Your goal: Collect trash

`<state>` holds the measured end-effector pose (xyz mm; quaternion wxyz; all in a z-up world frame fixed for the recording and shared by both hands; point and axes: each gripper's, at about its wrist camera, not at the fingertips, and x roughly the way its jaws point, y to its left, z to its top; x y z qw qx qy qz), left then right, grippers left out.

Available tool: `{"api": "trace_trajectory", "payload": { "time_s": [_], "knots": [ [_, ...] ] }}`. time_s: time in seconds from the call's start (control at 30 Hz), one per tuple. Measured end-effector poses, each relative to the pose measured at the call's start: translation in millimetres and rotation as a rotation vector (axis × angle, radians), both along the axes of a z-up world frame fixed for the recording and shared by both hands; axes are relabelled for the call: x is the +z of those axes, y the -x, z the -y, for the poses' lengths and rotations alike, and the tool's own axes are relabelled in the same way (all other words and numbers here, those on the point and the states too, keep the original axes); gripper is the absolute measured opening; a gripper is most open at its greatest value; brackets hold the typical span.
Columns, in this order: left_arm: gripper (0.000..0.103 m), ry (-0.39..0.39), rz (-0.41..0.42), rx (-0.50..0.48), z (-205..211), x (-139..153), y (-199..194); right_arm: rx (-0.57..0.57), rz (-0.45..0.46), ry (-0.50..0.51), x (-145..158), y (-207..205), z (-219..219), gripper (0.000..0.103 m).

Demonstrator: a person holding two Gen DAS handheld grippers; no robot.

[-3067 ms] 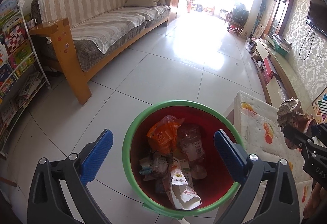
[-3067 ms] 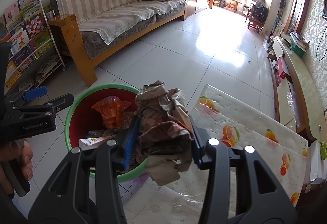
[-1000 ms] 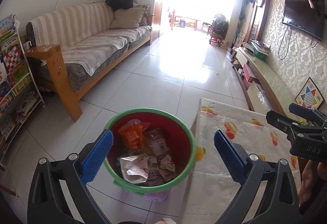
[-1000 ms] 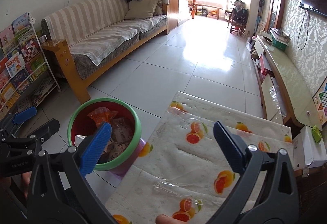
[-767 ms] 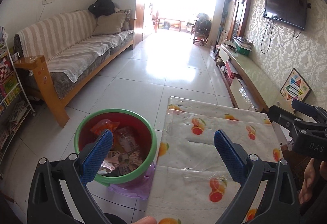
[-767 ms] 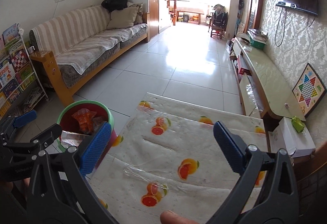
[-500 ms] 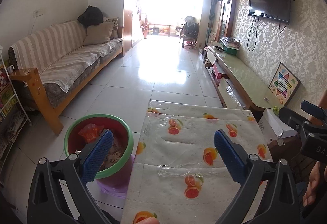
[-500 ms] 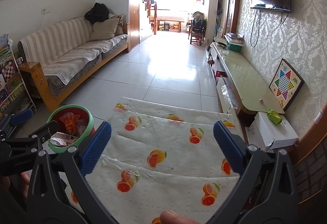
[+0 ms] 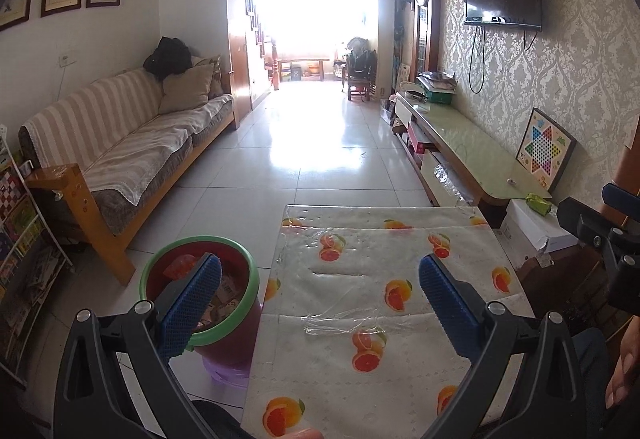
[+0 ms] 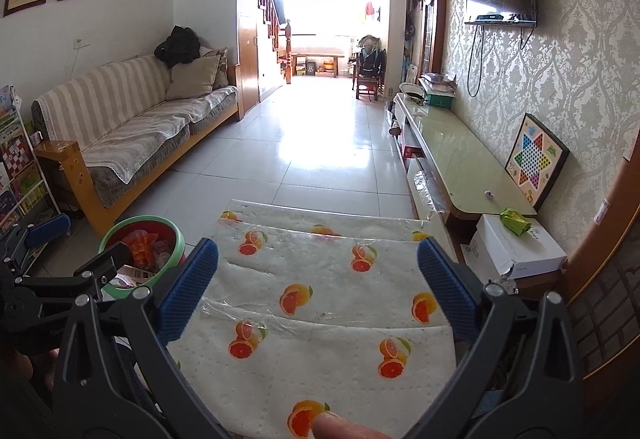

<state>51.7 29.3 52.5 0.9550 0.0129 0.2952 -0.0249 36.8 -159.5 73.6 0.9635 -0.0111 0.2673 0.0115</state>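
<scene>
A red bin with a green rim (image 9: 244,279) (image 10: 178,239) stands on the floor left of the table, holding orange wrappers, paper and cartons. My left gripper (image 9: 320,303) is open and empty, hovering over the table's left edge with its left finger in front of the bin. Above the orange-print tablecloth (image 10: 328,279) (image 9: 360,271) my right gripper (image 10: 318,287) is open and holds nothing. The crumpled brown paper is out of sight. A small green wrapper (image 10: 516,219) (image 9: 538,202) lies on a white box at the right.
A striped sofa (image 9: 132,143) with a wooden arm lines the left wall, with a book rack (image 9: 20,239) nearer me. A low glass-topped cabinet (image 10: 460,159) and white box (image 10: 516,247) run along the right. The tiled floor (image 9: 320,143) stretches ahead.
Three seconds ago my right gripper was shut on crumpled brown paper by the bin; now it is open and empty. Both grippers have pulled back and risen, so the bin looks smaller and further left.
</scene>
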Motion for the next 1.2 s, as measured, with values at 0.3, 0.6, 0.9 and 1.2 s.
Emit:
{"api": "trace_trajectory", "payload": {
  "time_s": [0.3,0.6,0.9,1.2],
  "knots": [
    [0.095,0.003,0.016,-0.005,-2,1,13,-0.008,0.018,0.006,8,10,-3,0.098],
    [0.095,-0.005,0.022,-0.008,3,5,14,-0.007,0.015,0.012,9,12,-5,0.098],
    [0.095,0.000,0.024,-0.002,3,6,12,-0.004,0.012,0.016,8,11,-5,0.098],
    [0.095,0.006,0.027,-0.005,6,5,13,-0.002,0.010,0.019,7,12,-5,0.098]
  ]
}}
